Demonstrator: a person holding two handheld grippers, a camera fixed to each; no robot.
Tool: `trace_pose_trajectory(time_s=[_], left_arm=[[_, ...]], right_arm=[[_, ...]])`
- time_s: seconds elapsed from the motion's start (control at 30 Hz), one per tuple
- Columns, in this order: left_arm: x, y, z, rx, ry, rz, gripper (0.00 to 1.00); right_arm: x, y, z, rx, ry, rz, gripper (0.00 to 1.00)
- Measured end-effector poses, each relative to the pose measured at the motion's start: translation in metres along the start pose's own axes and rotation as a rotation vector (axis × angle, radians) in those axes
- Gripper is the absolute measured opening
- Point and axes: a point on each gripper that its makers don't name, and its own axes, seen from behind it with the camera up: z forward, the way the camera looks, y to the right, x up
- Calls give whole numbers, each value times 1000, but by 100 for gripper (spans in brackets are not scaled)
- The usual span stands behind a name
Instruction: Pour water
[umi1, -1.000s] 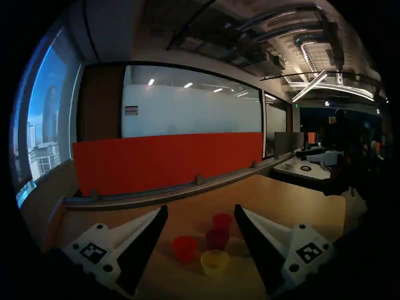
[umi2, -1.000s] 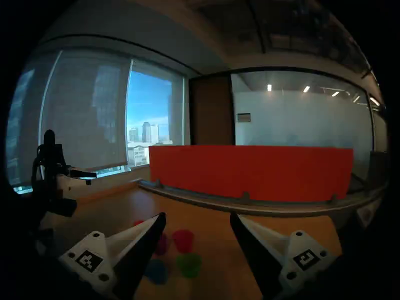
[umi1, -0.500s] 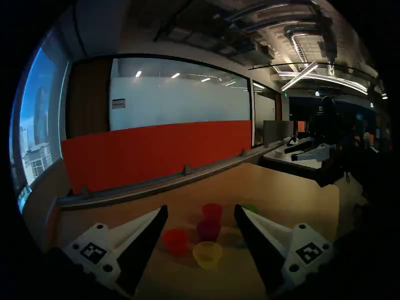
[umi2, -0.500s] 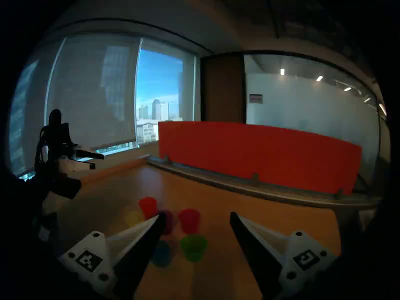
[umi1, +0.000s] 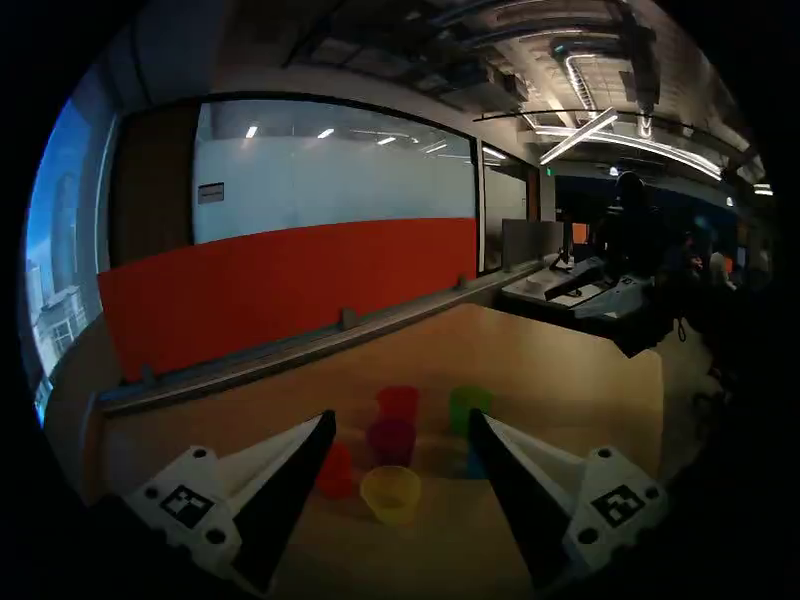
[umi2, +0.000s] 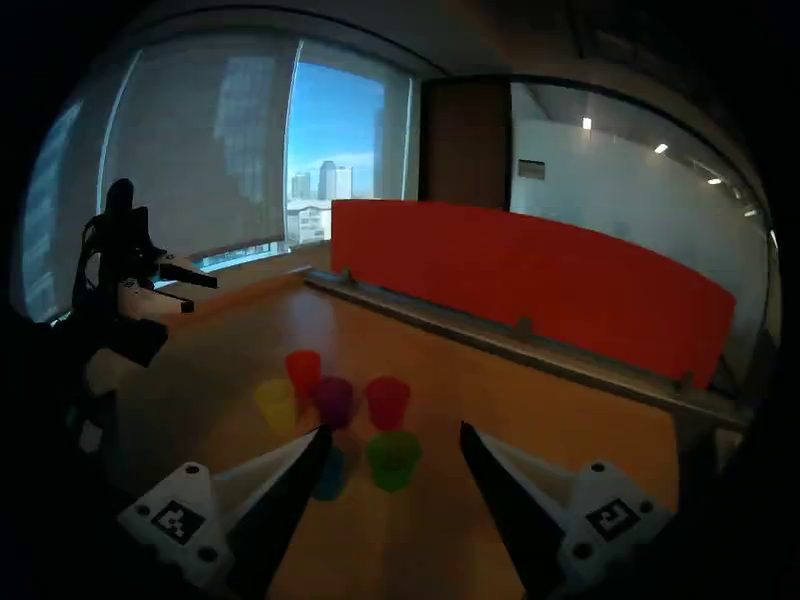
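Observation:
Several small plastic cups stand clustered on the wooden table (umi1: 560, 380). In the left gripper view a yellow cup (umi1: 392, 493) is nearest, with a purple cup (umi1: 391, 438), a red cup (umi1: 399, 400), an orange cup (umi1: 335, 468) and a green cup (umi1: 469, 405) behind it. My left gripper (umi1: 400, 422) is open above the table, nothing between its fingers. In the right gripper view the green cup (umi2: 392, 458) and a blue cup (umi2: 328, 472) are nearest, the purple cup (umi2: 334, 400) behind them. My right gripper (umi2: 395, 430) is open and holds nothing.
An orange partition (umi2: 540, 280) with a grey rail runs along the table's far edge. Large windows (umi2: 330, 160) lie beyond. The left gripper (umi2: 130, 290) shows at the left of the right gripper view, the right gripper (umi1: 600, 295) at the right of the left gripper view.
Both cameras swung and dipped toward the cups. More cups came into sight: green and blue in the left gripper view, orange and yellow in the right gripper view. Both grippers stayed open.

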Motion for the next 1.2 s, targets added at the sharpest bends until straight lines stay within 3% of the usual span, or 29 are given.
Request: trace_pose_trajectory(time_s=[0.2,0.6,0.83,1.2], left_arm=[[-13,11,9,-28,-28,2,99],[-41,21,26,-51,-74,14,99],[-49,31,36,-79,-90,30,99],[-66,47,64,-128,-119,33,99]], right_arm=[[-12,-1,2,7,-23,3,99],[-46,-1,9,15,-89,7,99],[-54,1,15,15,-102,11,99],[-59,7,24,15,-111,19,99]])
